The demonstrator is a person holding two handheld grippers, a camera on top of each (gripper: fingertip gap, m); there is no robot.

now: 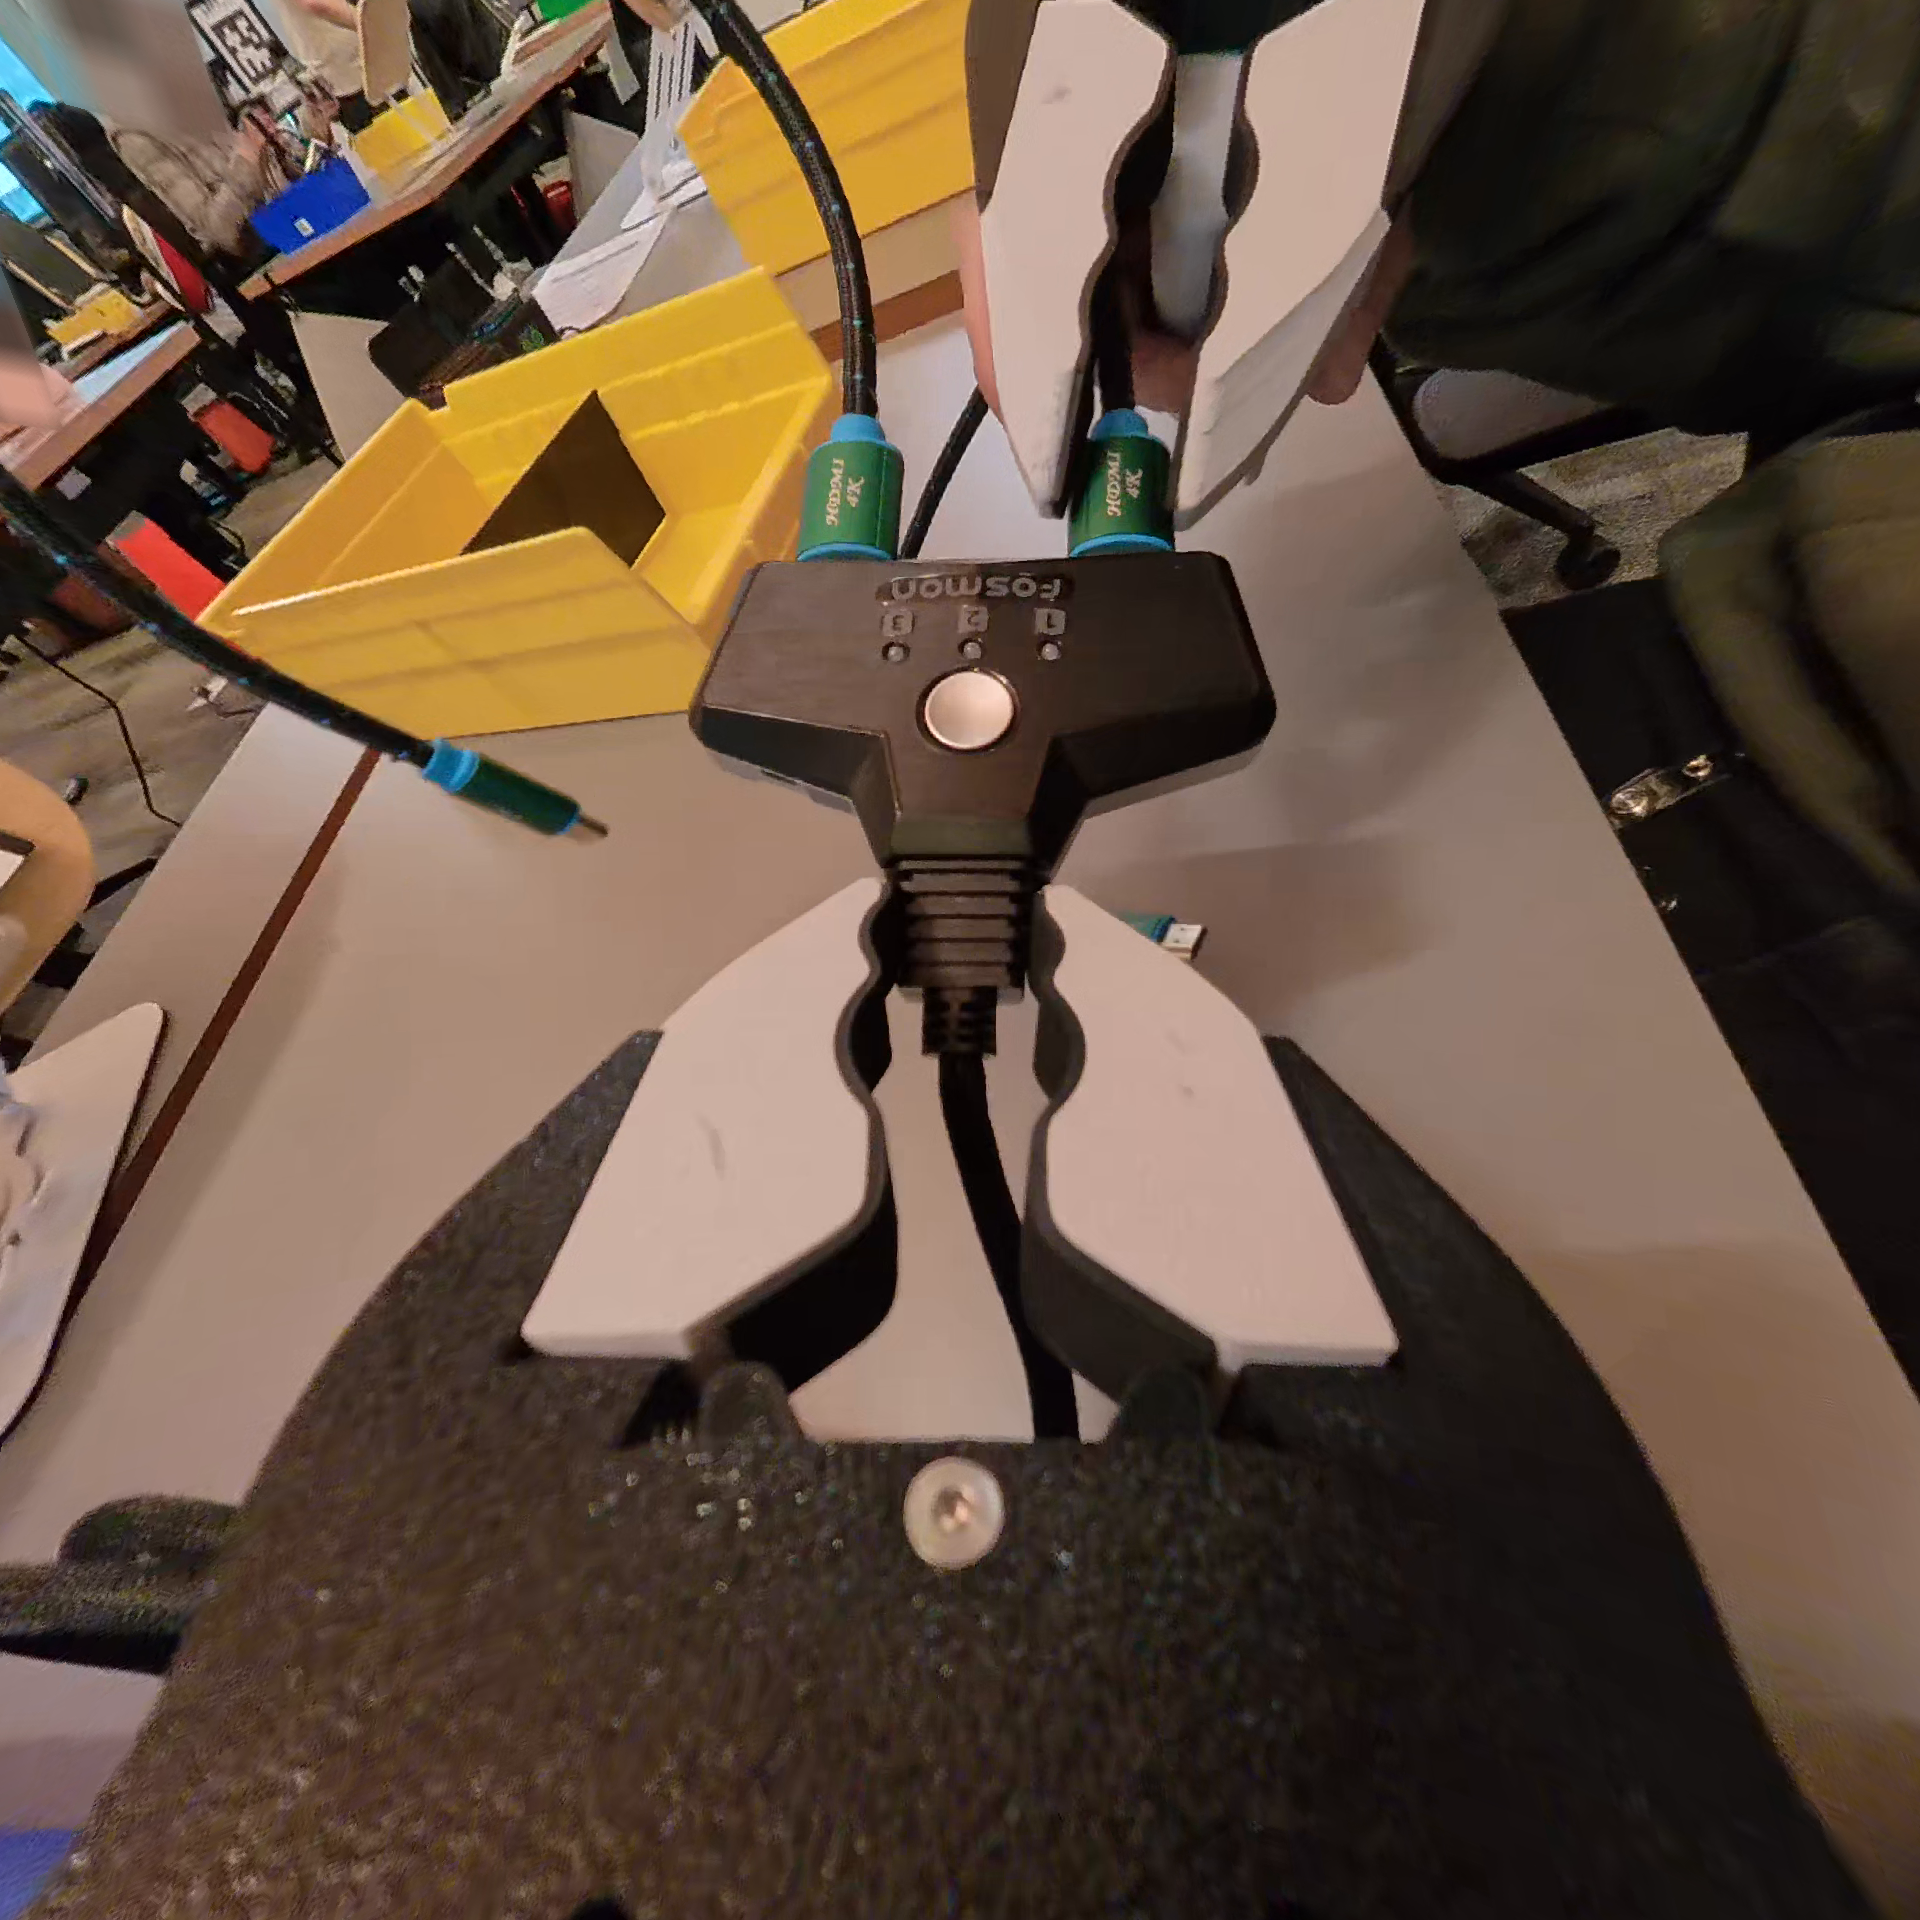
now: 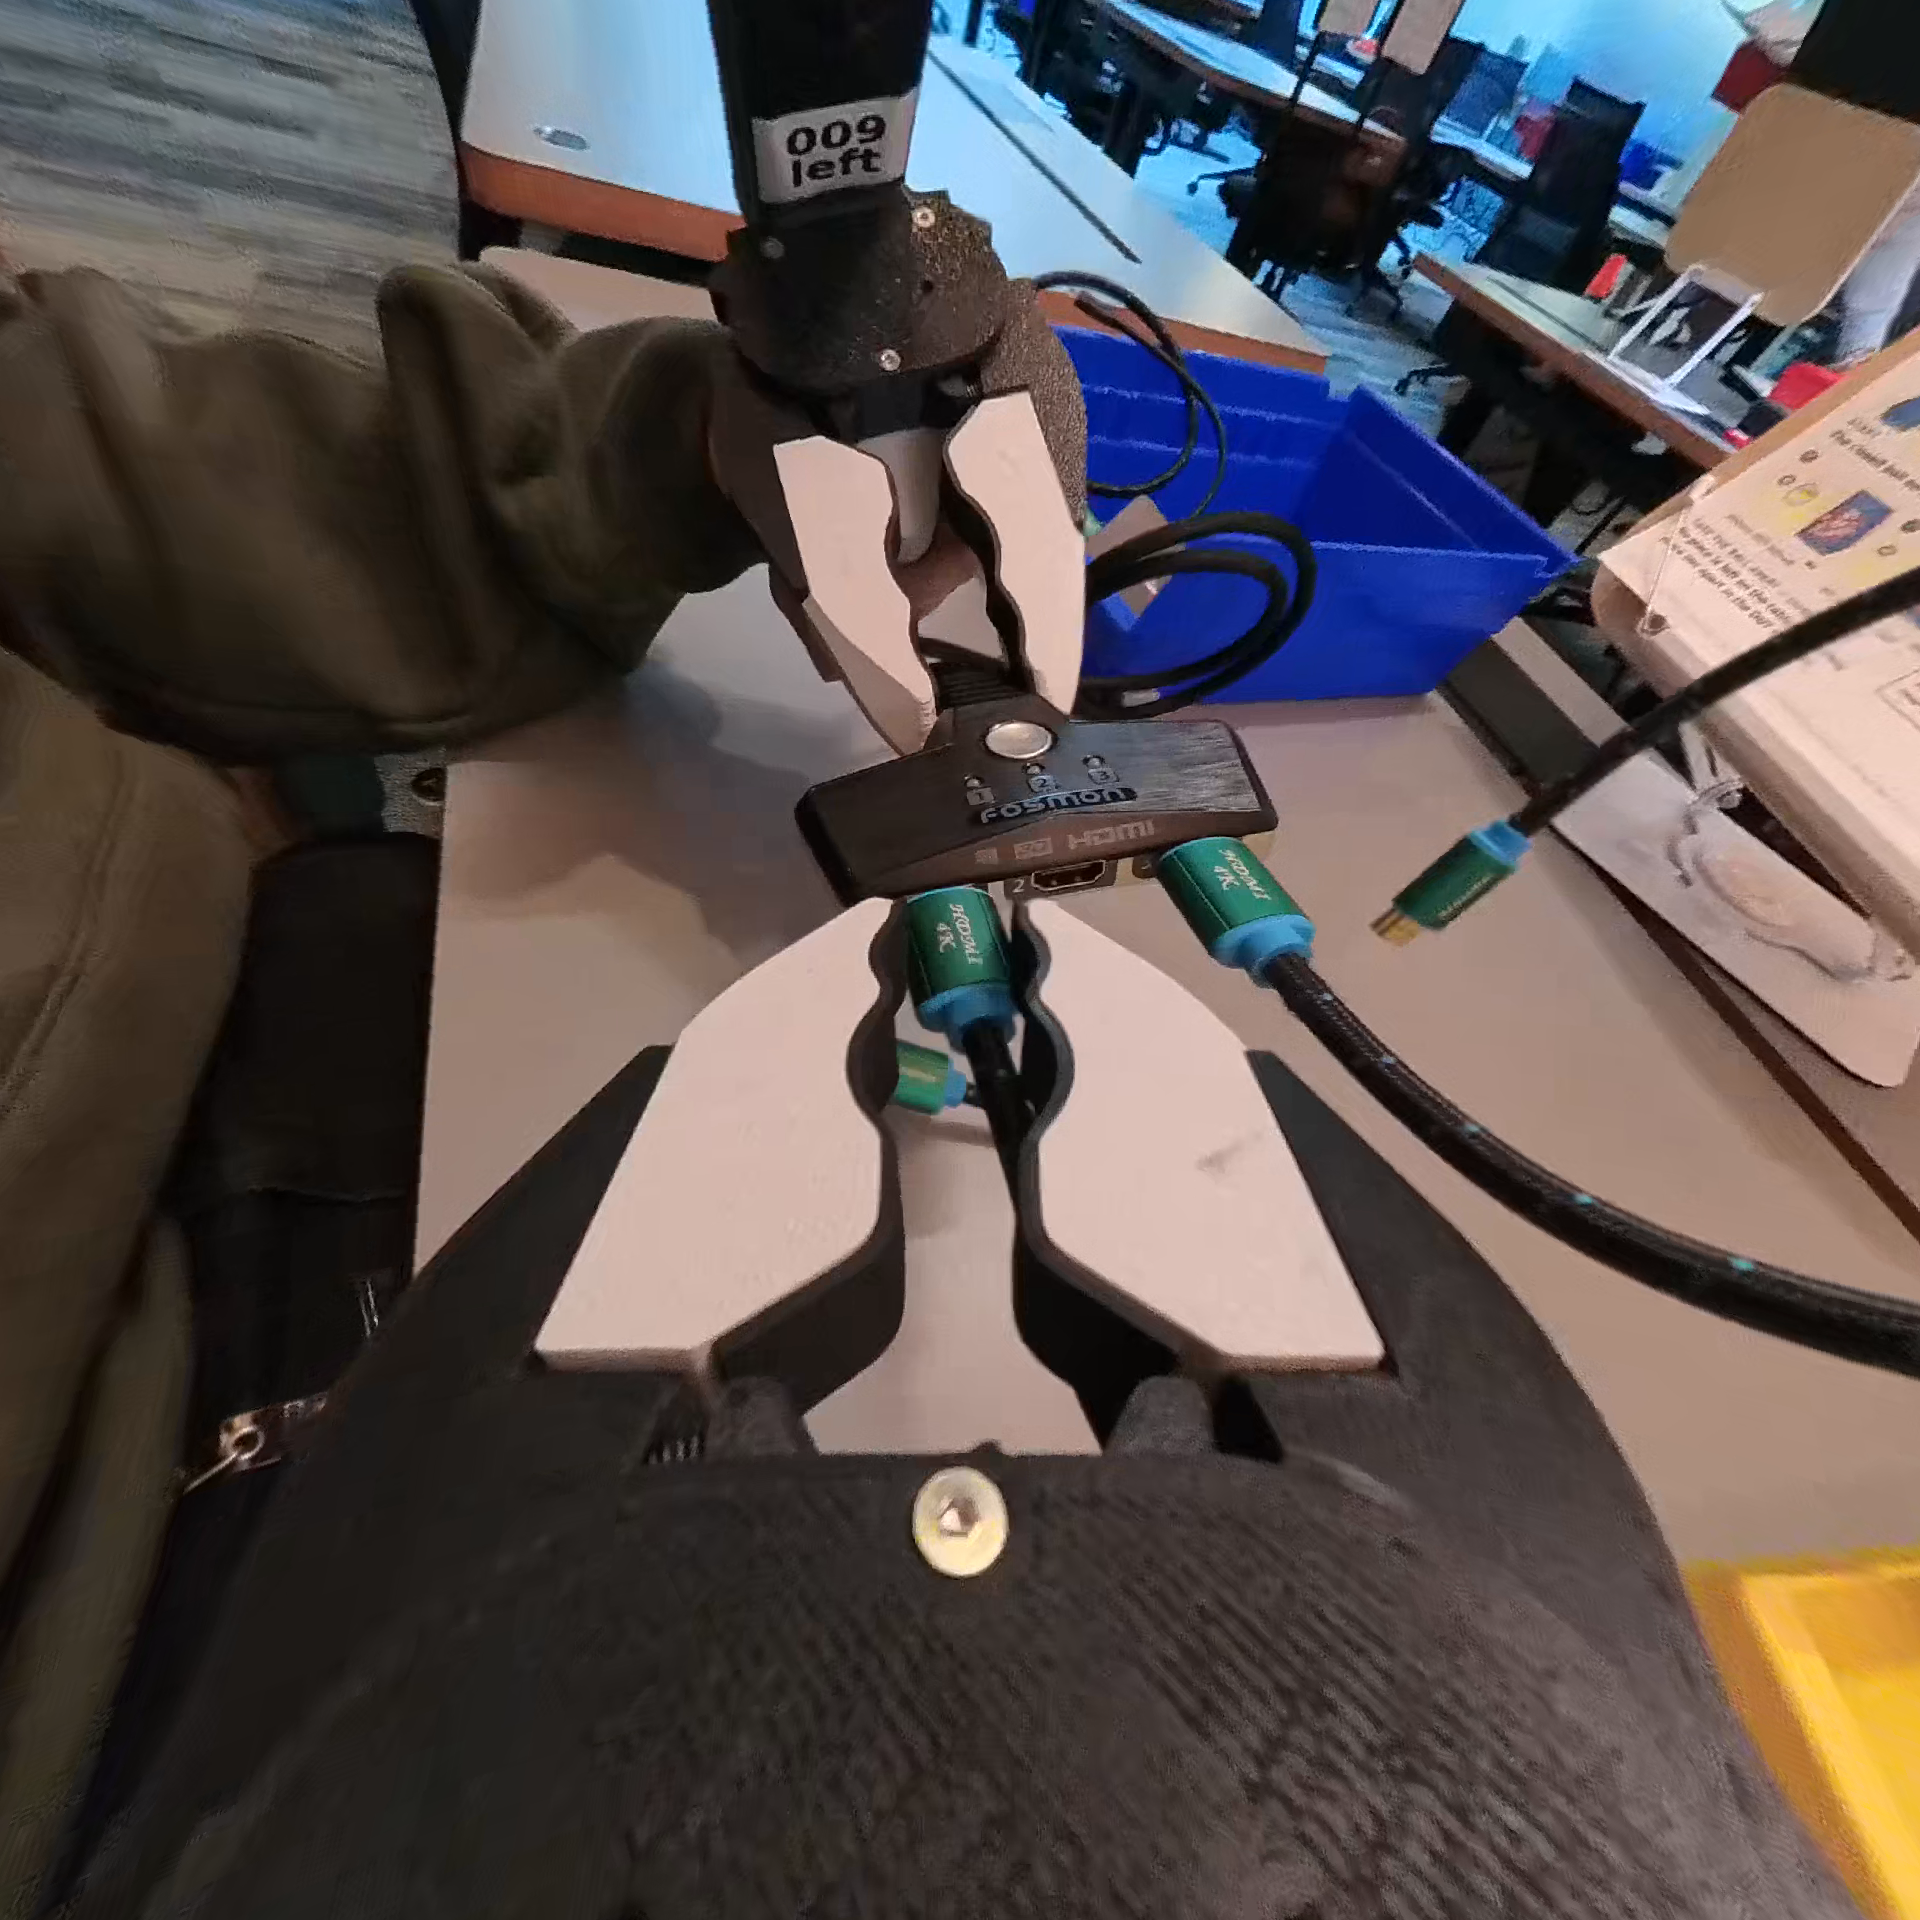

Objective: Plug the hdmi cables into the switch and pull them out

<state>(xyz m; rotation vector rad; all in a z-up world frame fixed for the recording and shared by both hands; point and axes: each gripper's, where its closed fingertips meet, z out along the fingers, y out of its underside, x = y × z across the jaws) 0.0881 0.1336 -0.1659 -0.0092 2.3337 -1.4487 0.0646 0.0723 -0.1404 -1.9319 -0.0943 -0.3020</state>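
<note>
The black HDMI switch [image 1: 982, 665] is held above the grey table. My left gripper [image 1: 961, 904] is shut on its ribbed cable neck; it also shows in the right wrist view [image 2: 987, 717]. My right gripper [image 2: 956, 925] is shut on a green HDMI plug [image 2: 951, 956] that sits in an outer port of the switch [image 2: 1039, 810]. From the left wrist view the right gripper [image 1: 1117, 499] clamps that plug [image 1: 1120, 488]. A second green plug [image 2: 1231, 899] sits in the other outer port. The middle port [image 2: 1075, 878] is empty. A loose plug [image 1: 509, 790] hangs to the side.
Yellow bins [image 1: 520, 540] stand on the table beyond the switch. A blue bin [image 2: 1351, 540] with coiled cables stands behind the left gripper. A cardboard package [image 2: 1818, 623] lies at the right. Another loose plug [image 1: 1174, 930] lies under the switch. An olive sleeve [image 2: 312, 468] fills the left.
</note>
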